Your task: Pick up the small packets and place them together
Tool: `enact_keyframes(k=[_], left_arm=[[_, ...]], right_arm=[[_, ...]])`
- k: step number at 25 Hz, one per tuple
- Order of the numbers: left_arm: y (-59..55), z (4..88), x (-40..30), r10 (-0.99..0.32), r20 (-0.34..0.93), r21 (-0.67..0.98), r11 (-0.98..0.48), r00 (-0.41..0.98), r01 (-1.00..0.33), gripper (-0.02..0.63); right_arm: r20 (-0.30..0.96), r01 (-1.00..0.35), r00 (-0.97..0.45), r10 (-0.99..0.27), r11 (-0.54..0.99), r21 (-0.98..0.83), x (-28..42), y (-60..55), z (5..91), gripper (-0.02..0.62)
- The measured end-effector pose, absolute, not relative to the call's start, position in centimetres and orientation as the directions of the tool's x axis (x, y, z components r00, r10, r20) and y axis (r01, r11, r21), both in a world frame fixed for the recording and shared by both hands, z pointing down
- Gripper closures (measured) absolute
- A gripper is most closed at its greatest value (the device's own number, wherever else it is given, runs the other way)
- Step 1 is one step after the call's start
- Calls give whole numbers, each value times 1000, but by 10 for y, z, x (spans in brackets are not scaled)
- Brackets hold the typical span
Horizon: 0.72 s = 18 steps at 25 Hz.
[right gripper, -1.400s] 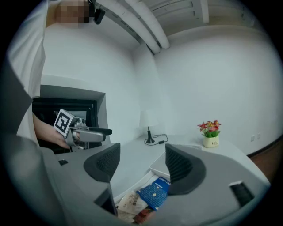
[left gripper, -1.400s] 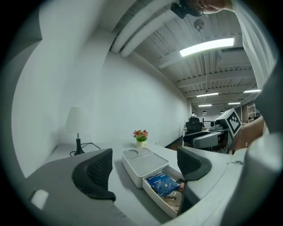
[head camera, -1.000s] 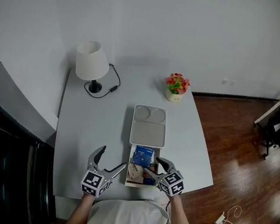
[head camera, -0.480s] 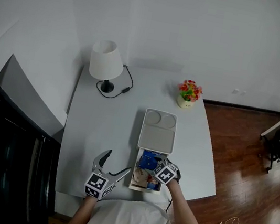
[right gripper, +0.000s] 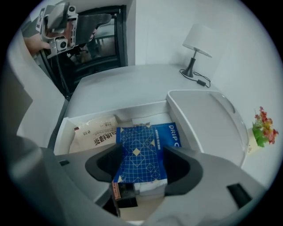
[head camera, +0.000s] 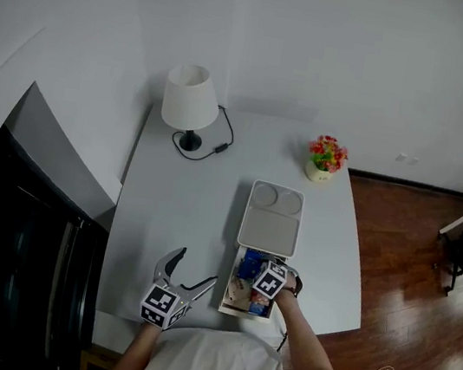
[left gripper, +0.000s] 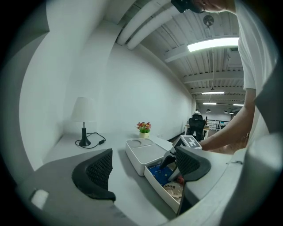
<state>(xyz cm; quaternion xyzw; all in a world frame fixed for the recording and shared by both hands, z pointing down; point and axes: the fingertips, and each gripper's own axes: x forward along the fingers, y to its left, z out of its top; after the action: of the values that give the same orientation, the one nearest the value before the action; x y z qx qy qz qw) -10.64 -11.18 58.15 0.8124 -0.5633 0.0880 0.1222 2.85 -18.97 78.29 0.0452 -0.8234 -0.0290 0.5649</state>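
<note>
Two spread right hand-held gripper (right gripper: 141, 167) jaws straddle a blue packet (right gripper: 146, 143), plain only in its view.

Dim even indoor light, ceiling strip light (left gripper: 215, 43) glaring, fisheye gripper views with dark vignetted edges

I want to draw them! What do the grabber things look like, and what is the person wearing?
The left gripper and the right gripper look alike. Each carries a white cube printed with black square markers. The fingers are silvery metal, curved like claws, and end in dark pads with a bumpy grid. The person wears a white top. No cables show.
</note>
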Motion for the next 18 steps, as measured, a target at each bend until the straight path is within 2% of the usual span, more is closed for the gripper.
enact_keyframes(k=[5, 6, 11, 14, 18], left_arm=[[-111, 582, -105, -894, 278, 103, -336, 352, -936, 164], [-111, 582, -105, -894, 277, 102, -338, 353, -936, 164], [-107, 581, -107, -896, 275, 104, -331, 347, -938, 164], [-105, 581, -106, -897, 273, 108, -331, 349, -937, 164], [-102, 583, -105, -894, 276, 114, -333, 352, -936, 164]], right_arm=[[933, -46, -330, -142, 990, 134, 30, -196, 784, 361], [934, -50, -324, -150, 989, 142, 31, -196, 783, 397], [926, -37, -331, -179, 984, 177, 32, -194, 779, 434], [914, -40, -359, -190, 981, 189, 35, -187, 769, 486], [881, -82, -435, -188, 982, 170, 38, -171, 748, 489]])
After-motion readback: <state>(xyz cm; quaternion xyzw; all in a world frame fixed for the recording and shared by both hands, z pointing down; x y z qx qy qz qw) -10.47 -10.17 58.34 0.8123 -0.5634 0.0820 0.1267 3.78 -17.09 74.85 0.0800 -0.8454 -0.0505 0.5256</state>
